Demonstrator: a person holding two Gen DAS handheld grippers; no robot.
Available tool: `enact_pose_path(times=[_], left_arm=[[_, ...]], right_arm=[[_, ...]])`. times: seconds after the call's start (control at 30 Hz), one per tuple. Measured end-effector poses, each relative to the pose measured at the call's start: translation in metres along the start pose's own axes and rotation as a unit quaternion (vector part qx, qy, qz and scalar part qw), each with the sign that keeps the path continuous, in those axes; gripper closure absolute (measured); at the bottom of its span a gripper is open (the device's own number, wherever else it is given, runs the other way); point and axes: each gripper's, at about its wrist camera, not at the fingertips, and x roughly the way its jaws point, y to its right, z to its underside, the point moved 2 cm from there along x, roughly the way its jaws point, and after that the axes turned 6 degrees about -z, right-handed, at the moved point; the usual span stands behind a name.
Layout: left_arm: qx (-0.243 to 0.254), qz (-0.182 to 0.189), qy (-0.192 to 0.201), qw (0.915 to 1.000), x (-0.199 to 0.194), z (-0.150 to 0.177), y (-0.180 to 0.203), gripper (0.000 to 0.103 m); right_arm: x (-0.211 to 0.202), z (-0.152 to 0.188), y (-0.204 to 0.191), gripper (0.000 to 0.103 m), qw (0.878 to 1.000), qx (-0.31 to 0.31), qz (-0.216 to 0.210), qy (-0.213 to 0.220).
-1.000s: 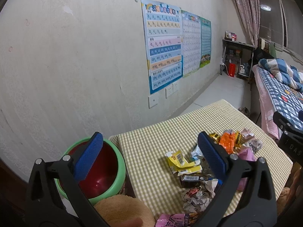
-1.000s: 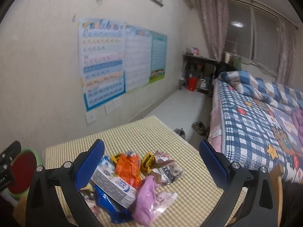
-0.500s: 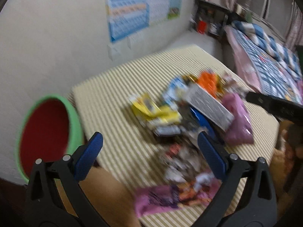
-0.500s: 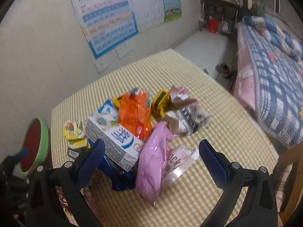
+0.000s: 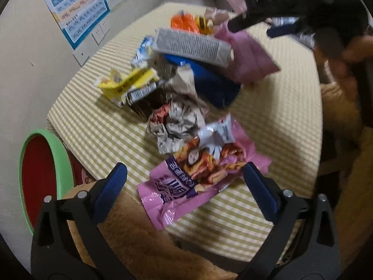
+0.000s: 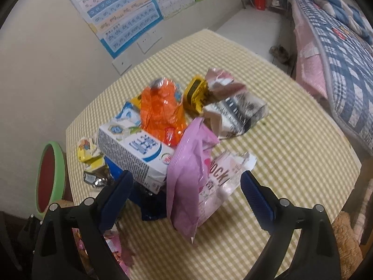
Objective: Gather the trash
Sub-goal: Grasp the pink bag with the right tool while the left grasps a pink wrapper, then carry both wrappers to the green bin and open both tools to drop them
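One green-rimmed bin (image 5: 61, 161), red inside, wrappers (image 5: 177, 121) outside

Setting: a home bedroom. Evidence: bed (image 6: 338, 53) with blue plaid quilt; children's pinyin learning posters (image 6: 121, 11) on a plain wall; wall sockets (image 6: 149, 40); table (image 6: 291, 121) in yellow-checked cloth; shoes (image 6: 279, 51) on the floor.

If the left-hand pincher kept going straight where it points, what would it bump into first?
Most likely the pink snack wrapper lying between the open left gripper fingers, on the checked tablecloth; depth is hard to judge.
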Motion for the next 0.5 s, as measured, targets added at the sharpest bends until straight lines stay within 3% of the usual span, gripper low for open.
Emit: enact_pose_path(times=[0.07, 0.13, 0.17, 0.27, 0.3, 0.37, 0.5], left_arm=[[0.008, 0.013, -0.024, 0.9996, 0.012, 0.002, 0.0, 0.007], [0.014, 0.013, -0.044, 0.9988, 0.023, 0.004, 0.004, 0.023], [0.014, 0.01, -0.052, 0.9985, 0.027, 0.005, 0.003, 0.036], [-0.003, 0.033, -0.043, 0.9985, 0.021, 0.004, 0.0, 0.052], [-0.006, 0.037, -0.04, 0.9985, 0.019, 0.005, 0.0, 0.063], [-0.012, 0.04, -0.031, 0.9987, 0.012, 0.003, -0.003, 0.064], [-0.029, 0.061, 0.002, 0.9977, -0.011, 0.0, -0.006, 0.071]], right_arm=[[0.004, 0.003, -0.002, 0.013, 1.0, -0.006, 0.0, -0.007], [0.006, 0.007, -0.003, 0.014, 1.0, -0.008, -0.001, -0.013], [0.008, 0.008, -0.003, 0.014, 1.0, -0.006, -0.001, -0.016], [0.015, 0.011, 0.001, 0.034, 1.0, 0.006, -0.011, -0.029], [0.017, 0.012, 0.002, 0.048, 0.999, 0.009, -0.014, -0.033], [0.019, 0.014, 0.005, 0.07, 0.999, 0.017, -0.016, -0.042], [-0.002, 0.008, 0.006, 0.076, 0.999, 0.031, -0.043, -0.01]])
